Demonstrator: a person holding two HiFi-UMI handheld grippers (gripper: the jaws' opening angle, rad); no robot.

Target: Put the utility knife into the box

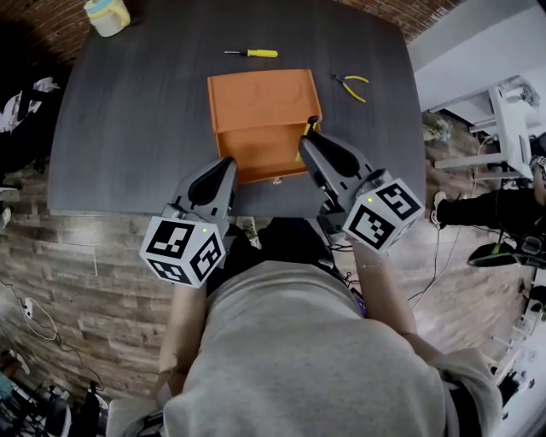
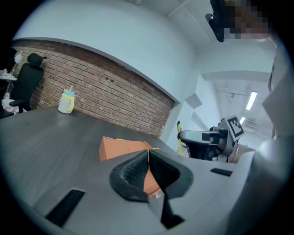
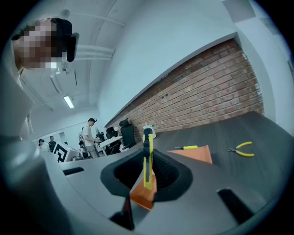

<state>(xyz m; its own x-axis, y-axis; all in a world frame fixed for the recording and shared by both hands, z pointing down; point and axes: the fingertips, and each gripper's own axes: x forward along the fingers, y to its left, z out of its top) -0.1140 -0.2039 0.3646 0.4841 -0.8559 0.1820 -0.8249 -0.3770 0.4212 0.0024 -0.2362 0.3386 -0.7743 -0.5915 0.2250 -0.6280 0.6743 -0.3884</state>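
An open orange box [image 1: 260, 124] lies on the dark table, its lid folded back. My right gripper [image 1: 307, 138] is shut on the yellow and black utility knife [image 3: 147, 158], which stands upright between the pads. The knife [image 1: 308, 130] hangs over the box's right front corner. My left gripper [image 1: 229, 164] hovers at the box's front left edge with its jaws shut and nothing between them [image 2: 148, 165]. The orange box [image 2: 123, 148] shows just beyond the left jaws, and its corner [image 3: 195, 153] beyond the right ones.
A yellow-handled screwdriver [image 1: 253, 53] lies behind the box. Yellow-handled pliers [image 1: 352, 85] lie to its right, also seen as pliers [image 3: 242, 149]. A pale cup [image 1: 107, 14] stands at the table's far left corner. A brick wall runs behind the table [image 1: 128, 136].
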